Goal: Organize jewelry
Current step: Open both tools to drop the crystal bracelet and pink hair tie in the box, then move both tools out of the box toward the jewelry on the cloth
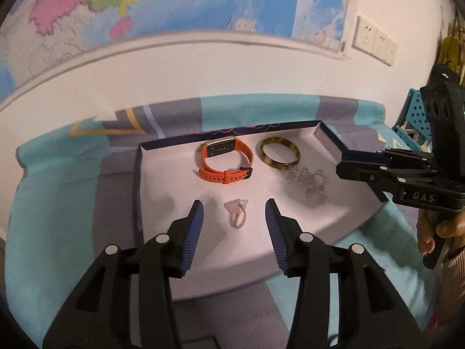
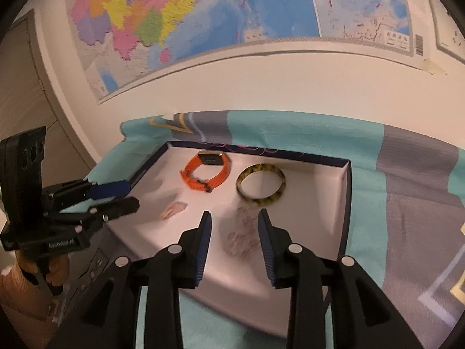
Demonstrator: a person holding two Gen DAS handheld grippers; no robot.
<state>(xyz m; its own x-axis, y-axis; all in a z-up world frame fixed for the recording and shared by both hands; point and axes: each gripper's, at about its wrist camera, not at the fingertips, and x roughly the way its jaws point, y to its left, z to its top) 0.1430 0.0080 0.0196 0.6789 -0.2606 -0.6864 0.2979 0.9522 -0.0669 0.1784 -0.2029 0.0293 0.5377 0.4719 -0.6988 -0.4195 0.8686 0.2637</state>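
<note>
Left wrist: teal-and-grey cloth (image 1: 58,203) under a white tray (image 1: 162,192), wall map (image 1: 174,0) behind. Inside, orange watch (image 1: 225,160), tortoiseshell bangle (image 1: 279,154), clear bead bracelet (image 1: 312,181). Left gripper (image 1: 234,218) spread around pink ring (image 1: 237,212), not touching.

Right wrist: same cloth, tray, map. Right gripper (image 2: 234,229) spread over blurred beads.
</note>
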